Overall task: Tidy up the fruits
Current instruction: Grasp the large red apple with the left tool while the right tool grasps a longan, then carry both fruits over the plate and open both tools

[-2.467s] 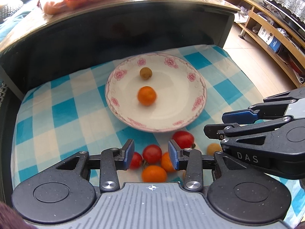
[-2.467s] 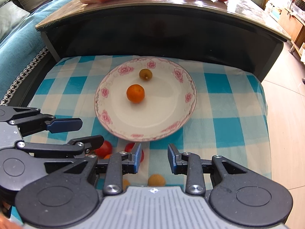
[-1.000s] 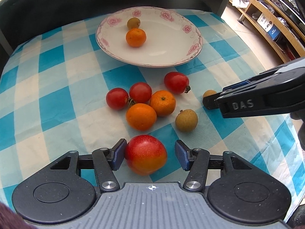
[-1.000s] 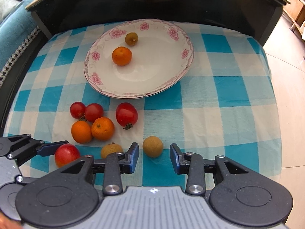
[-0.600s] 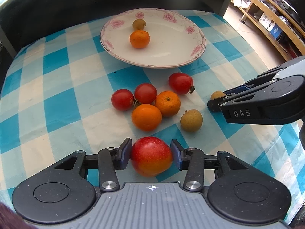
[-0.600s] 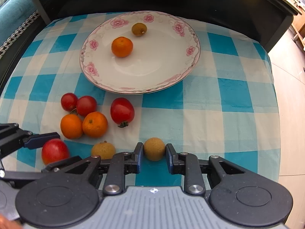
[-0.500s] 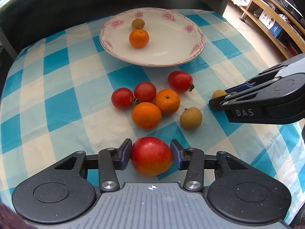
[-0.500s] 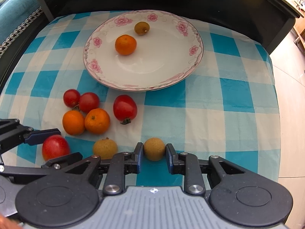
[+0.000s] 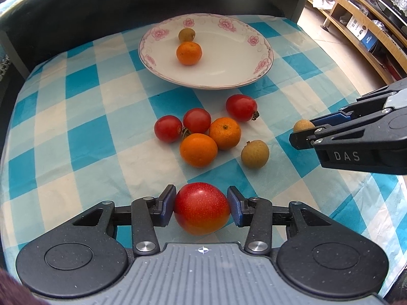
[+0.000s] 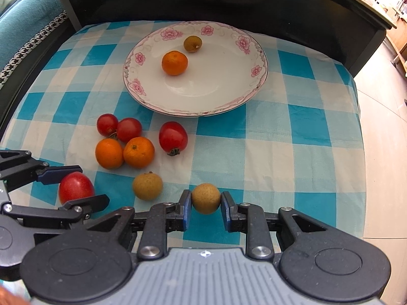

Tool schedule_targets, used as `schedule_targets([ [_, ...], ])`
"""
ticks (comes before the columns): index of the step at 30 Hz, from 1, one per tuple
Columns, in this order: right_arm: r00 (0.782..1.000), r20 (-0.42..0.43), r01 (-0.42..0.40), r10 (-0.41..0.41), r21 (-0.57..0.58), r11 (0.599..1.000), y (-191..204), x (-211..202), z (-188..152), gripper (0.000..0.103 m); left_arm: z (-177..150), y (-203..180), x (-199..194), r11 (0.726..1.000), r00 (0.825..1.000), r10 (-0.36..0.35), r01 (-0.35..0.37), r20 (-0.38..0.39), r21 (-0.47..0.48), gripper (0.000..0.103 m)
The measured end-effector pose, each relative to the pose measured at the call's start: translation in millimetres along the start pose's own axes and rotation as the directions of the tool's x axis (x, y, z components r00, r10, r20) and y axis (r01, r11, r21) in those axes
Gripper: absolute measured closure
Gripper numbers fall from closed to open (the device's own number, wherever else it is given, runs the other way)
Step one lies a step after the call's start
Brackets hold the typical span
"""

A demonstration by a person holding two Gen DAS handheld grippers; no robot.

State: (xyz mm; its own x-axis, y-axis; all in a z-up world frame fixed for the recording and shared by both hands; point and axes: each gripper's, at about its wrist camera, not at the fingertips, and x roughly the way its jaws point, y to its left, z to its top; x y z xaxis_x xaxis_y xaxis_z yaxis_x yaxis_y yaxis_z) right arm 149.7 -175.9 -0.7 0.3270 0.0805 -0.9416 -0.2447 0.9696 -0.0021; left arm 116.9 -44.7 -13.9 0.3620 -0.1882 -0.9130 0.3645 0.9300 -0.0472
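checked cloth [image 9: 84, 137] — both tools gripping fruit

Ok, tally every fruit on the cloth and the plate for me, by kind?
Small red tomatoes: 3
Oranges: 3
Tan longans: 3
Large red-orange fruit: 1
Total: 10

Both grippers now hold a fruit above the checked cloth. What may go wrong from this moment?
1. The left gripper clamps the round red fruit only at its sides; it may slip out during lifting.
2. The right gripper holds a small brown fruit; the loose brown fruit beside it may get nudged.
3. On the plate, the orange may roll if bumped.
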Motion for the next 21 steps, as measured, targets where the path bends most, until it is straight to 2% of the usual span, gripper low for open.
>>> schedule_targets([
  [11,0.999,0.021,0.033,-0.033,-0.039,0.999,7.7,-7.4,-2.3,0.075,11.0,2.4,-9.4,1.000,0.999,0.027,-0.027,0.029,-0.002,0.051],
  [21,0.997,0.058,0.043,-0.040,-0.047,0.998,10.6,-16.8,3.1,0.075,34.3,5.5,-19.7,0.997,0.995,0.072,-0.073,0.063,0.008,0.051],
])
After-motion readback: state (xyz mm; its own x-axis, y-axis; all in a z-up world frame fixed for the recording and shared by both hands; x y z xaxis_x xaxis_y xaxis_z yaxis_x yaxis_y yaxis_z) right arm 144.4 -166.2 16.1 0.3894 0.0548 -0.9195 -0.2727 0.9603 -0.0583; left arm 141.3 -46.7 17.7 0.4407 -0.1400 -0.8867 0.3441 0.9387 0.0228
